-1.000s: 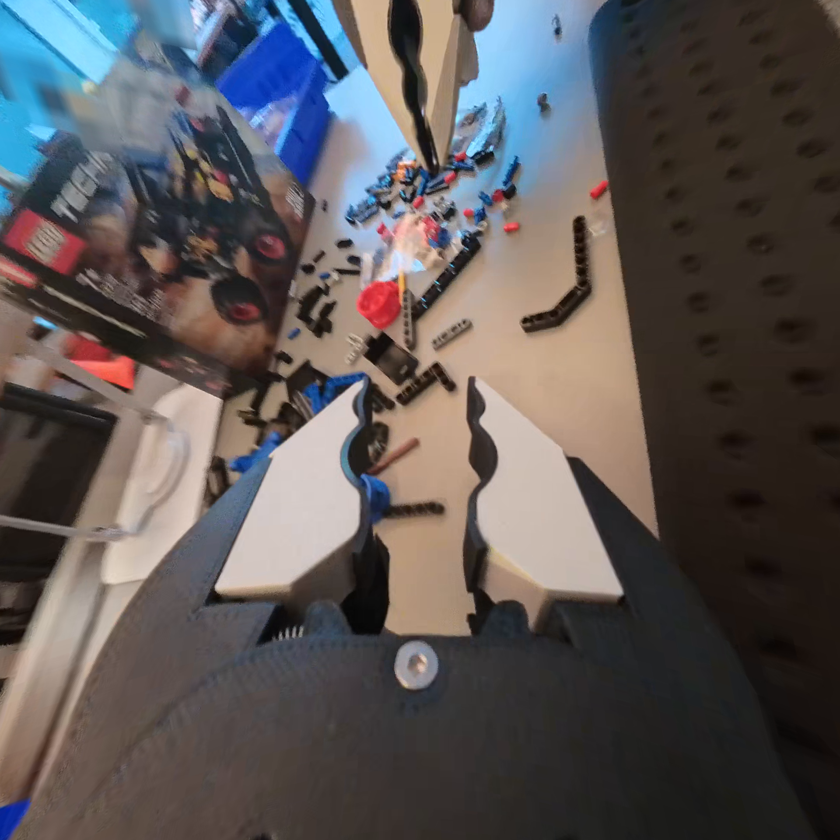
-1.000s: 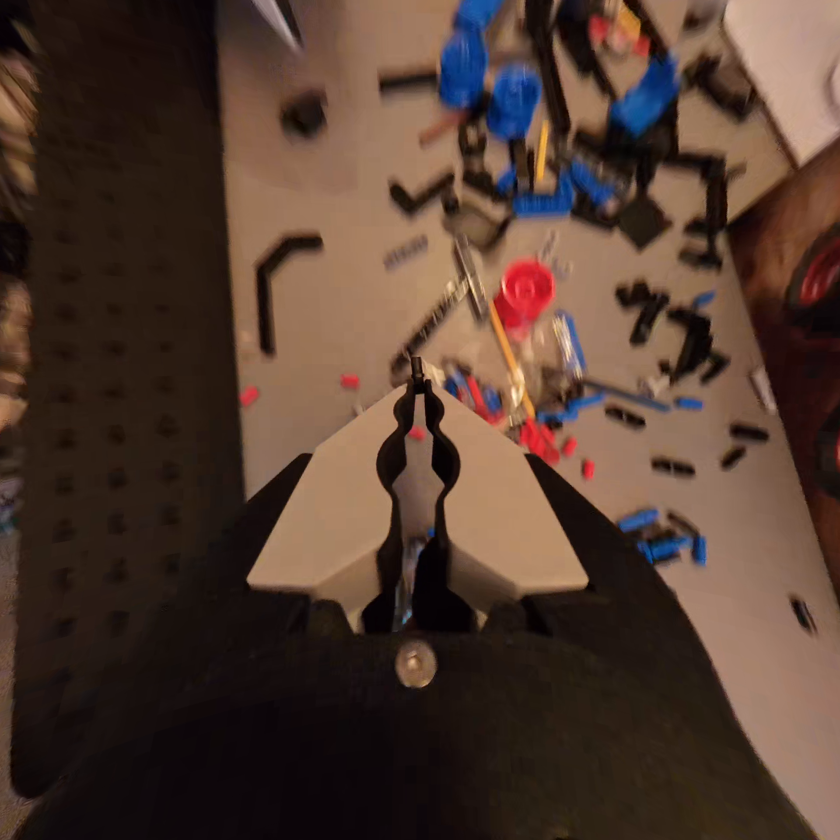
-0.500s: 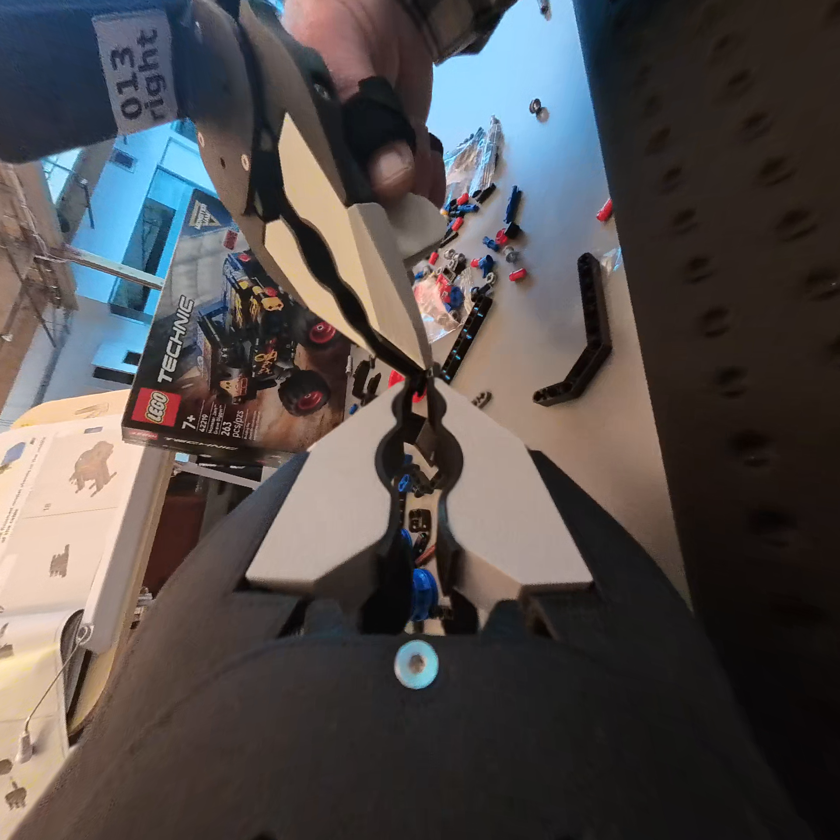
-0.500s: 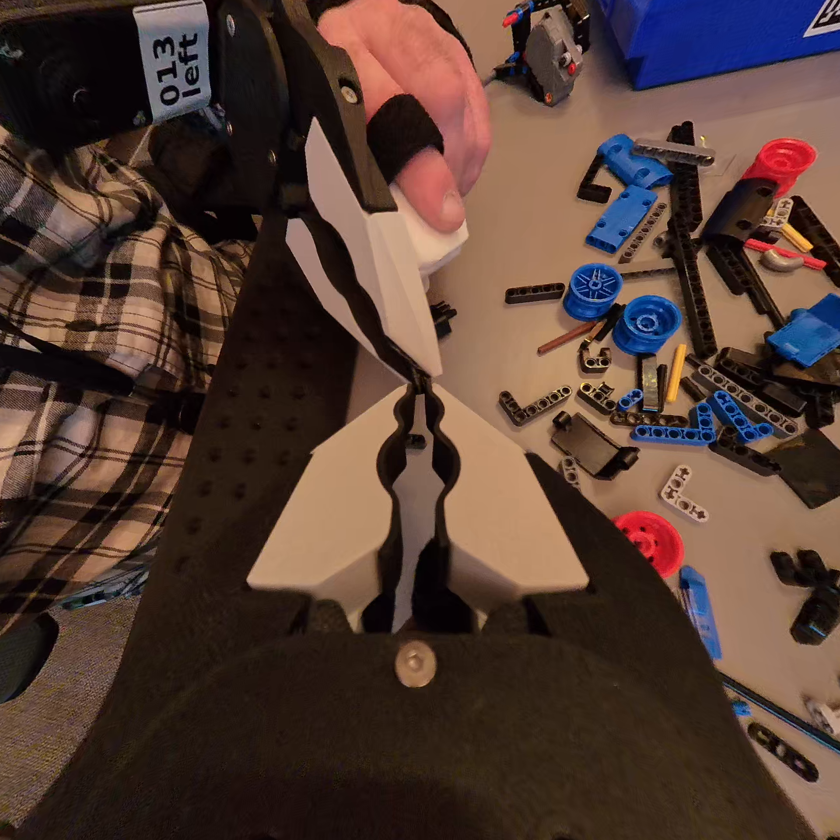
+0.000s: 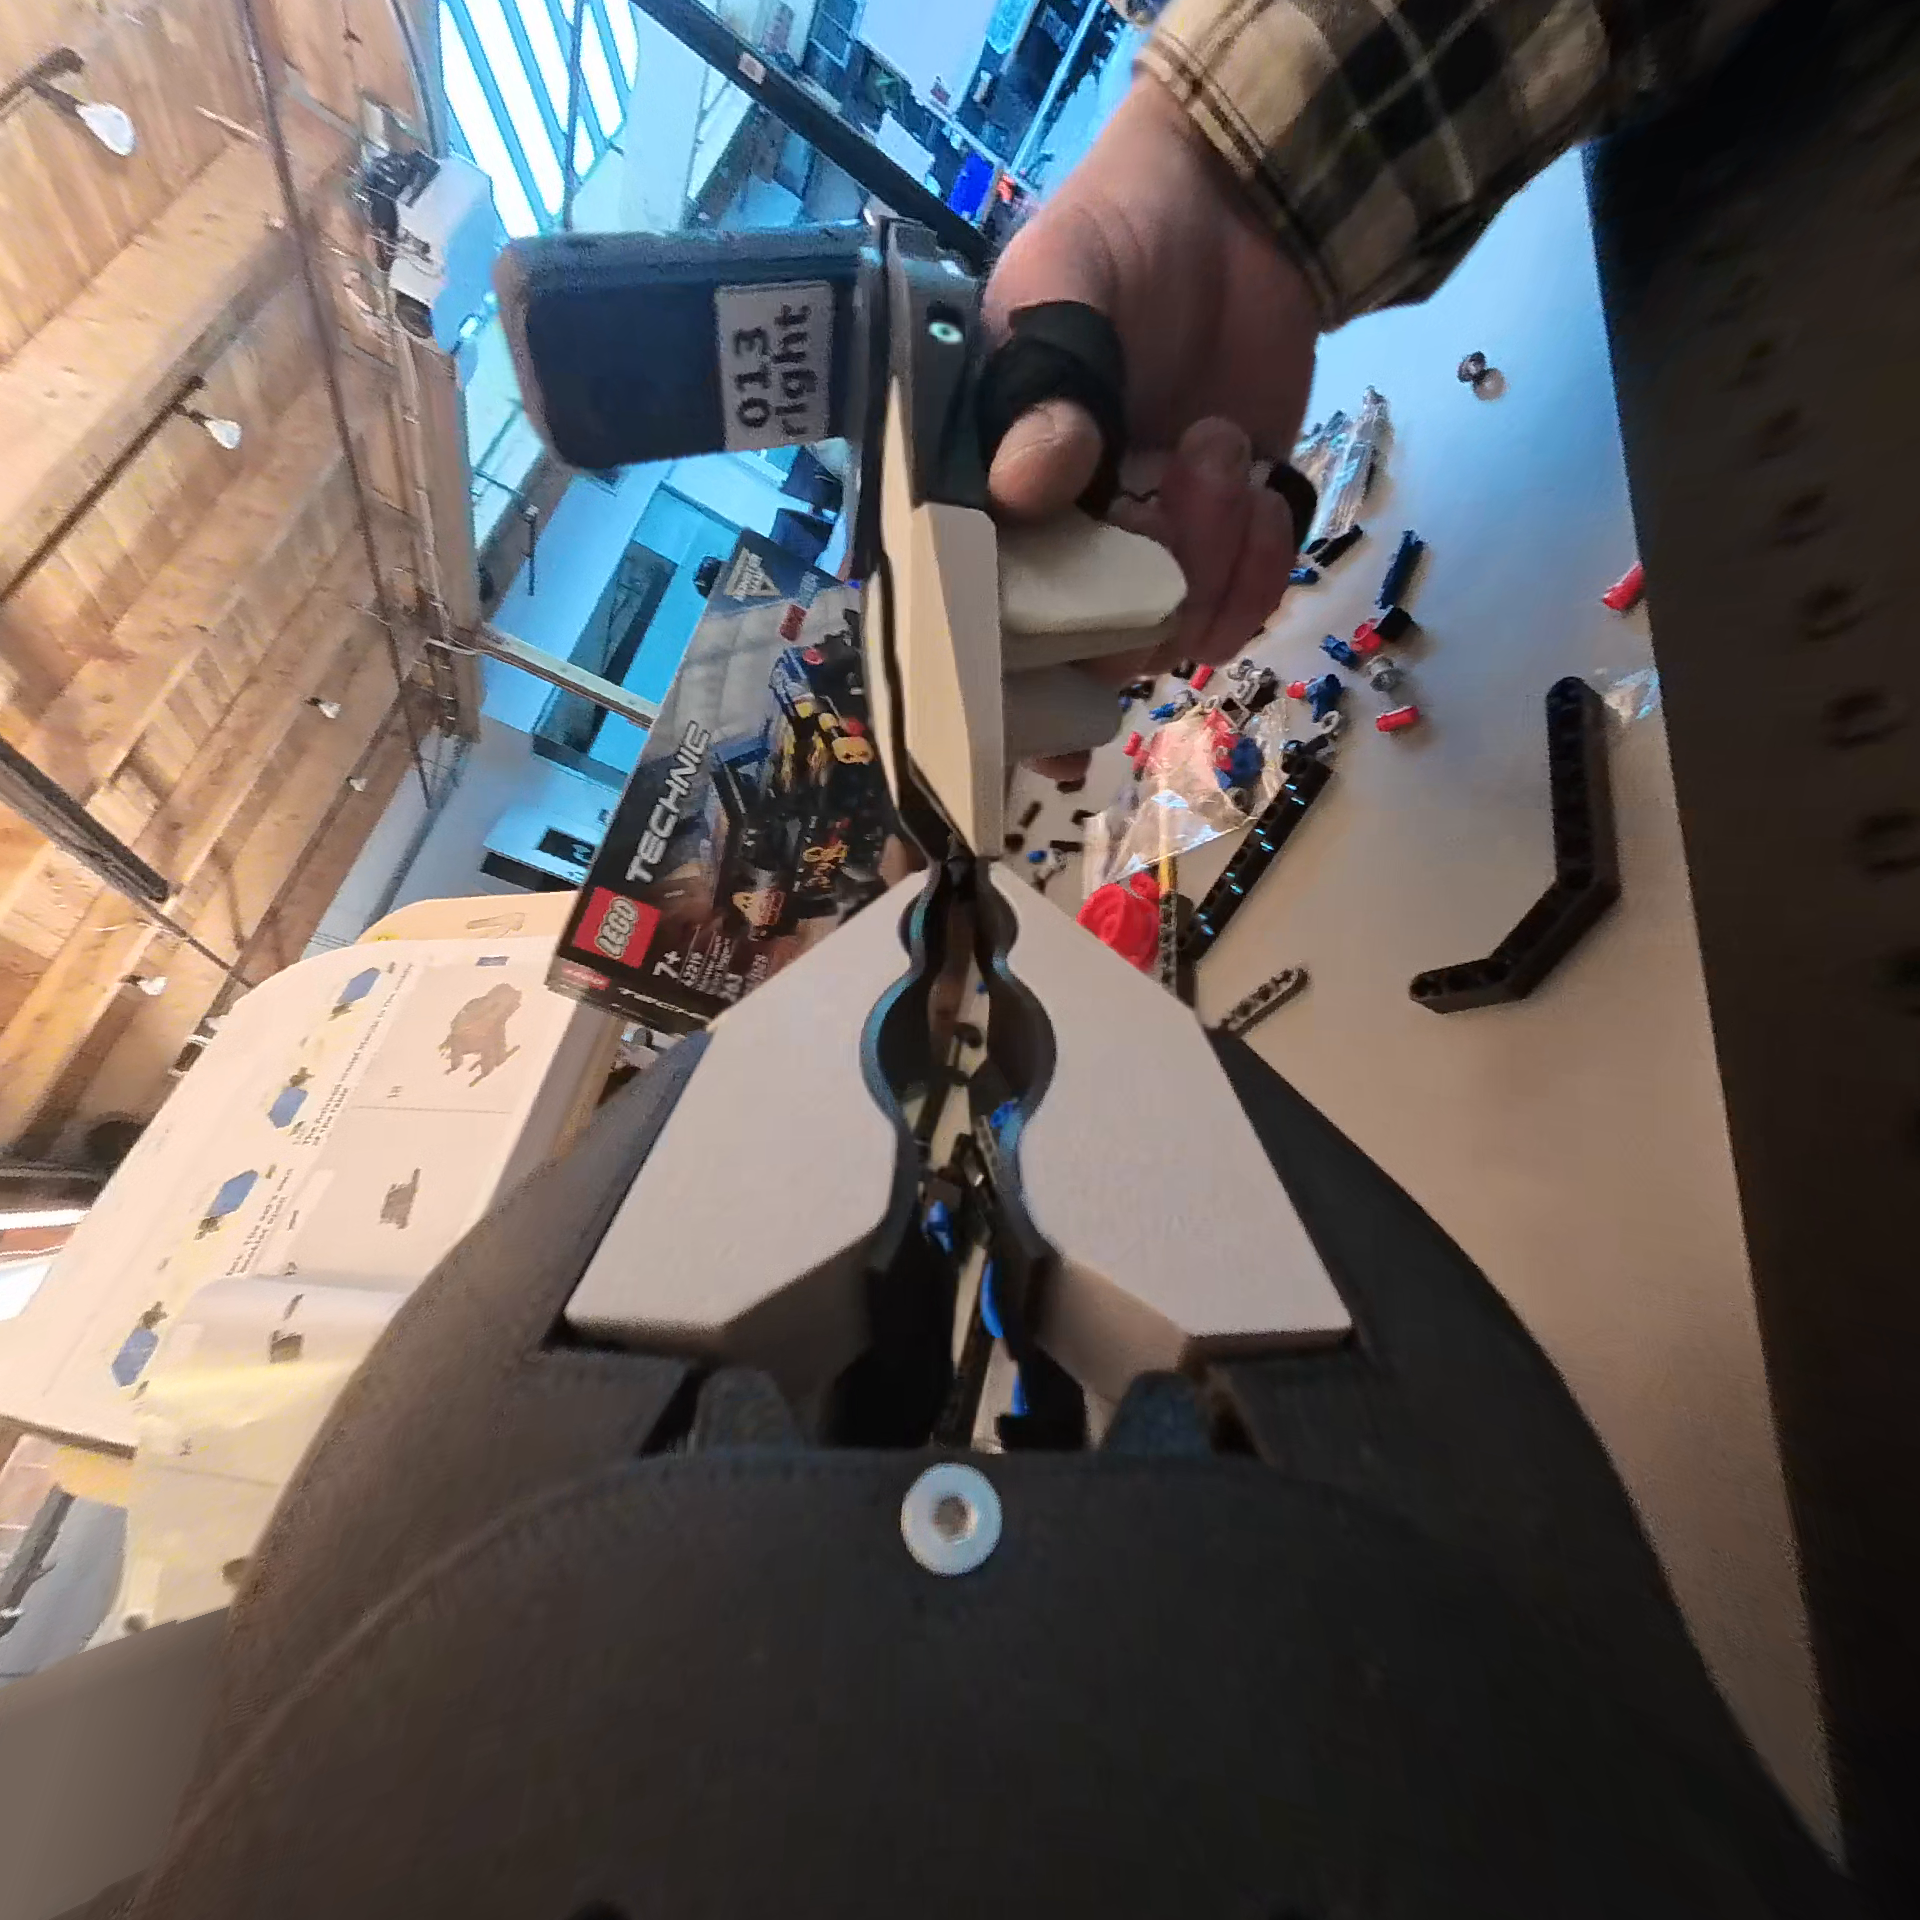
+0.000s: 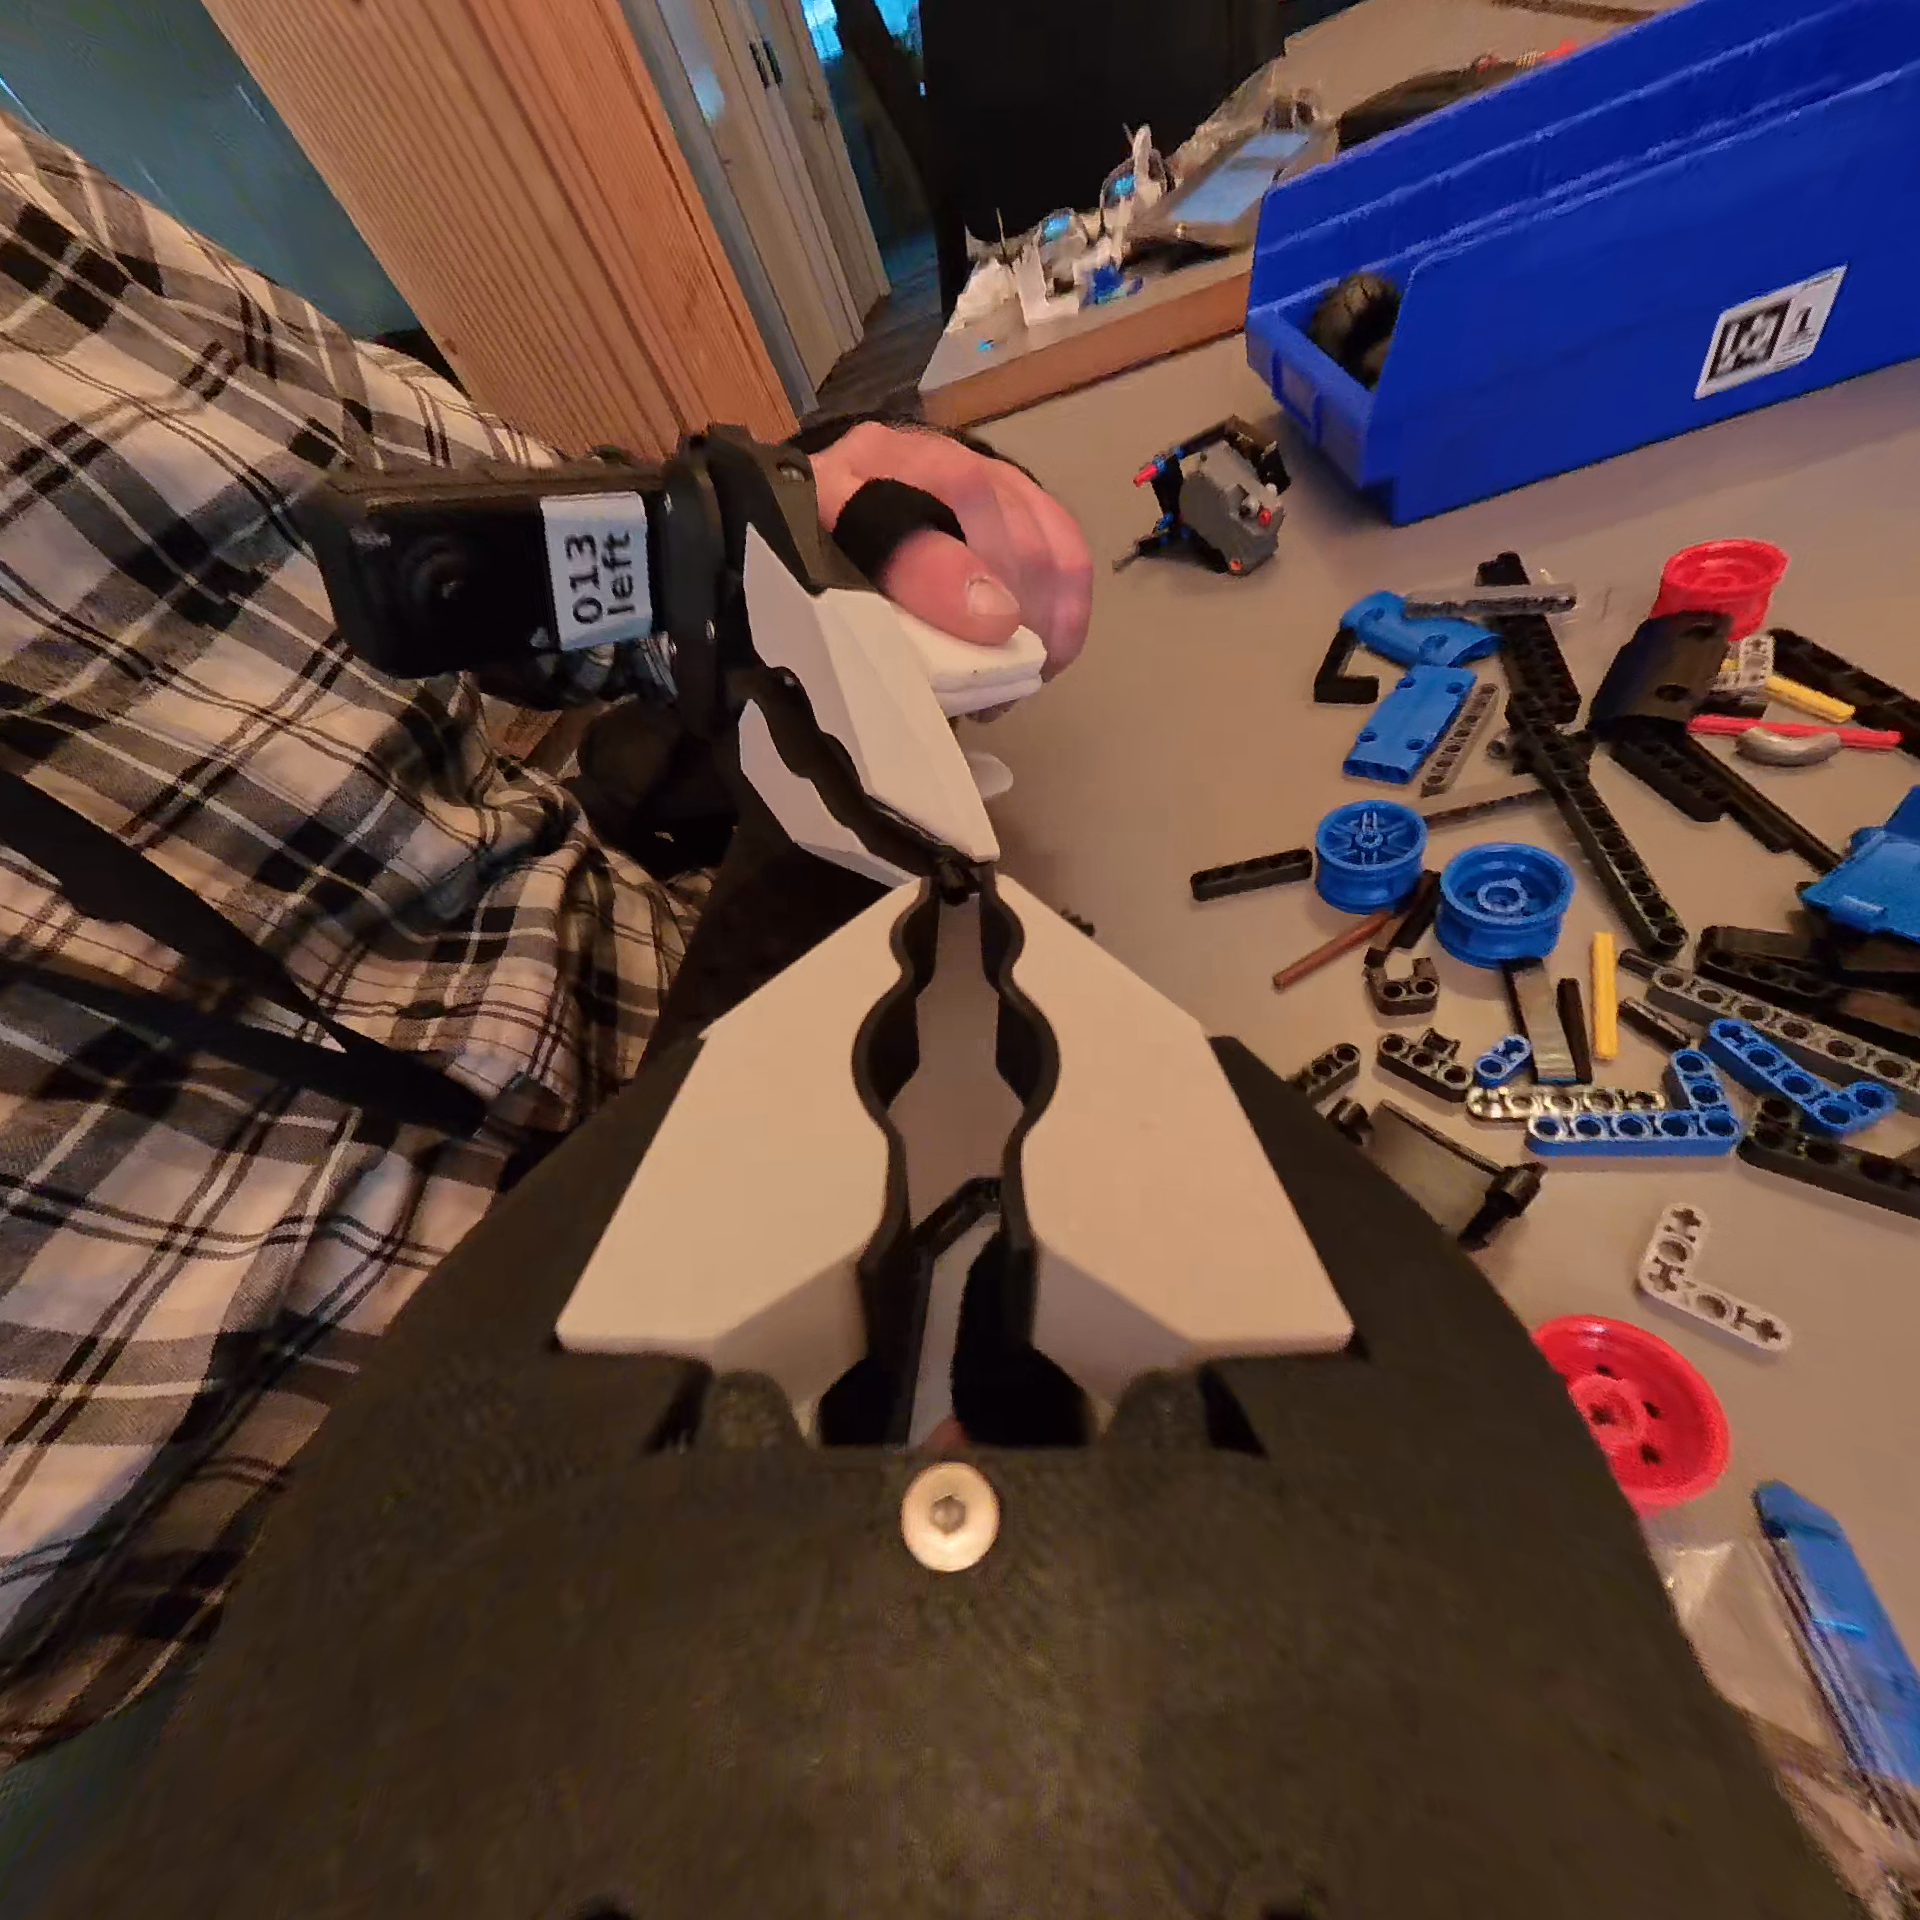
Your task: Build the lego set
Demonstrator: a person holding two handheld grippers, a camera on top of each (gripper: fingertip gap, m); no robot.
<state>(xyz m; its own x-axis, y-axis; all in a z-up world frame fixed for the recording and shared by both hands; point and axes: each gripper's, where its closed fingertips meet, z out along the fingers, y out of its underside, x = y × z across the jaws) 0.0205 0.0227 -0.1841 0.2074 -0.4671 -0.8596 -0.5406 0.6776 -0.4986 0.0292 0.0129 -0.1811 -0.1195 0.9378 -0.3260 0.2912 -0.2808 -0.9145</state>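
At the tips: my left tool (image 5: 951,878) and right tool (image 6: 954,883) both pinch one small black lego pin (image 6: 951,871), held mid-air.
Handling: I judge it light, stiff, slippery; grip its ends.
Beyond: loose parts on grey worktop (image 6: 1143,790).

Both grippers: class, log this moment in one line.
left gripper: shut on small black piece | right gripper: shut on same piece | tips meeting above table

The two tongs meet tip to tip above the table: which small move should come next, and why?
Probably a gentle push of the right tongs toward the left tongs. Both are shut on a small black piece held between the touching tips, so it looks like a joining or handover not yet finished.
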